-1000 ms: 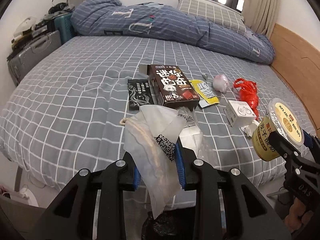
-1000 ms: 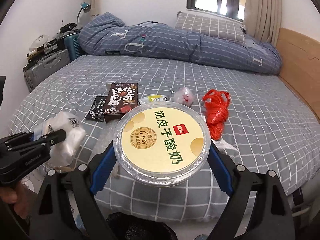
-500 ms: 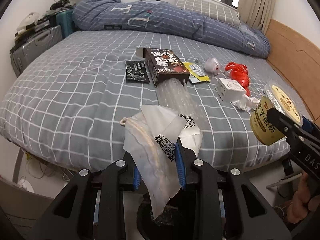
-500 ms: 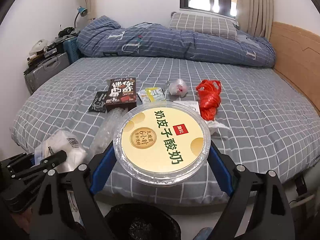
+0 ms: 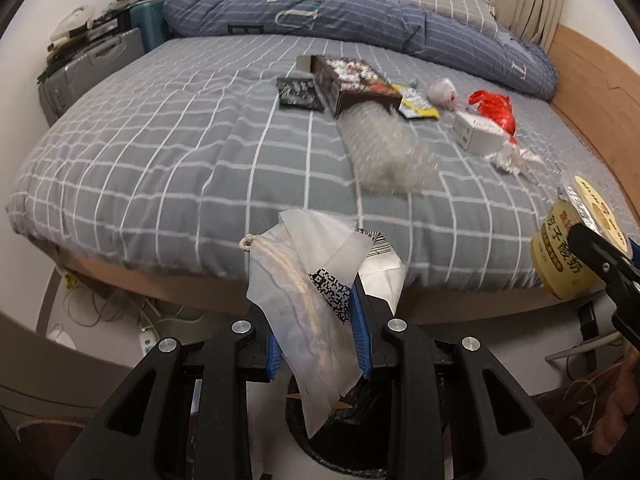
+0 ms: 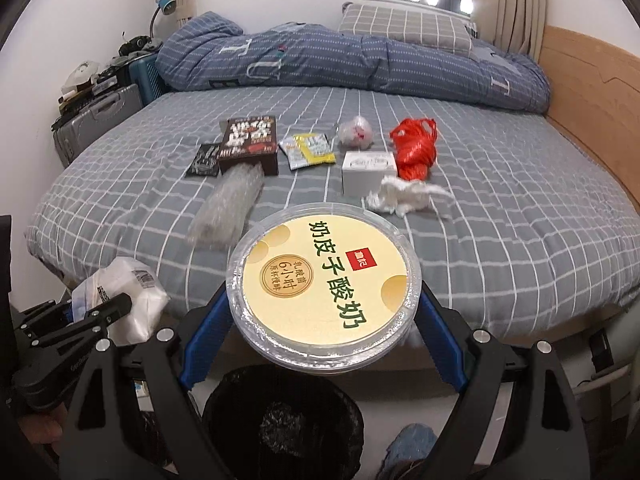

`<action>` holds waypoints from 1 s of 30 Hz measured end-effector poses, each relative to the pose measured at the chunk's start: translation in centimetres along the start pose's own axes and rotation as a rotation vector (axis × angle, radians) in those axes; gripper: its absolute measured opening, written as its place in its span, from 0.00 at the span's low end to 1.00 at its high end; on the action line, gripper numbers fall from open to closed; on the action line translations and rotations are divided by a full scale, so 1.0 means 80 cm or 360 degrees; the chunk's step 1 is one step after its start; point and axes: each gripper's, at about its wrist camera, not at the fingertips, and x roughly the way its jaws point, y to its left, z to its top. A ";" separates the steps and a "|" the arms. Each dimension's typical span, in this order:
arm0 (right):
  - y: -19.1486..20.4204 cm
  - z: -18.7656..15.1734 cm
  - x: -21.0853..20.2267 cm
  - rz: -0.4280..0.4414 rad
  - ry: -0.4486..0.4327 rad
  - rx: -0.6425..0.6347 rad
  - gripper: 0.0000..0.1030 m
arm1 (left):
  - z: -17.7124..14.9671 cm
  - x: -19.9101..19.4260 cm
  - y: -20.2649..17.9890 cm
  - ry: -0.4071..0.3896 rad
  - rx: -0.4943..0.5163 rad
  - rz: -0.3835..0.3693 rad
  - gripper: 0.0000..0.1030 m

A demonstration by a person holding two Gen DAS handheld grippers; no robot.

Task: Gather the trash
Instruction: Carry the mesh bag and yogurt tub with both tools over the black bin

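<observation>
My left gripper (image 5: 318, 342) is shut on a crumpled white plastic bag (image 5: 316, 280) with a QR label, held above a bin with a black liner (image 5: 360, 420) on the floor at the bed's foot. My right gripper (image 6: 322, 320) is shut on a yellow yogurt cup (image 6: 322, 284) with a clear lid, held above the same bin (image 6: 282, 424). The cup also shows at the right of the left wrist view (image 5: 576, 240). The bag shows at the left of the right wrist view (image 6: 124, 304).
On the grey checked bed (image 6: 500, 208) lie a dark box (image 6: 250, 142), a black sachet (image 6: 205, 160), bubble wrap (image 6: 228, 208), a yellow packet (image 6: 308, 150), a white box (image 6: 368, 172), crumpled tissue (image 6: 404, 196), a red bag (image 6: 414, 148). Suitcases (image 5: 88, 72) stand left.
Both grippers have pulled back from the bed and lowered, keeping the bag and the cup. The bin on the floor has come into view under them.
</observation>
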 end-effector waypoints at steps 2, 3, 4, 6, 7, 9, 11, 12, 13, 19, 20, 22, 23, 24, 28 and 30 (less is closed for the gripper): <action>0.001 -0.012 0.001 0.0005 0.0035 0.0000 0.81 | -0.010 0.001 0.002 0.0025 -0.0001 -0.0003 0.27; 0.002 -0.017 0.001 -0.0002 0.0048 -0.0008 0.81 | -0.013 0.000 0.002 0.0031 -0.0001 -0.0002 0.27; 0.003 -0.023 0.001 -0.0011 0.0059 -0.0023 0.81 | -0.018 0.000 0.002 0.0035 0.0002 0.0003 0.27; 0.004 -0.030 0.000 -0.0016 0.0077 -0.0029 0.81 | -0.024 -0.001 0.002 0.0042 0.0009 0.0011 0.27; 0.004 -0.036 0.000 -0.0012 0.0092 -0.0030 0.81 | -0.028 -0.001 0.002 0.0050 0.0010 0.0014 0.27; 0.004 -0.046 -0.002 -0.0016 0.0116 -0.0029 0.81 | -0.034 0.000 0.004 0.0071 0.0007 0.0020 0.27; 0.004 -0.054 -0.003 -0.0018 0.0136 -0.0028 0.81 | -0.041 -0.004 0.007 0.0084 -0.0008 0.0009 0.27; 0.003 -0.057 -0.003 -0.0016 0.0146 -0.0026 0.81 | -0.045 -0.005 0.007 0.0091 -0.0005 0.0007 0.27; 0.004 -0.061 -0.004 -0.0023 0.0160 -0.0023 0.81 | -0.049 -0.006 0.006 0.0097 -0.0001 0.0010 0.27; 0.012 -0.089 -0.003 -0.0028 0.0247 0.0002 0.81 | -0.076 -0.005 0.007 0.0184 -0.0032 -0.0012 0.27; 0.013 -0.093 -0.001 -0.0028 0.0268 -0.0001 0.81 | -0.080 -0.003 0.007 0.0195 -0.0026 -0.0006 0.27; 0.015 -0.098 0.005 -0.0025 0.0294 -0.0007 0.81 | -0.085 0.004 0.007 0.0224 -0.0014 -0.0005 0.27; 0.016 -0.101 0.009 -0.0023 0.0305 -0.0011 0.81 | -0.087 0.008 0.007 0.0235 -0.0015 -0.0005 0.27; 0.016 -0.103 0.014 -0.0018 0.0321 -0.0012 0.81 | -0.089 0.012 0.008 0.0246 -0.0018 -0.0003 0.27; 0.019 -0.112 0.034 -0.0009 0.0377 -0.0016 0.81 | -0.094 0.036 0.007 0.0300 -0.0016 -0.0008 0.27; 0.020 -0.115 0.044 -0.0011 0.0397 -0.0022 0.81 | -0.094 0.047 0.006 0.0318 -0.0012 -0.0008 0.27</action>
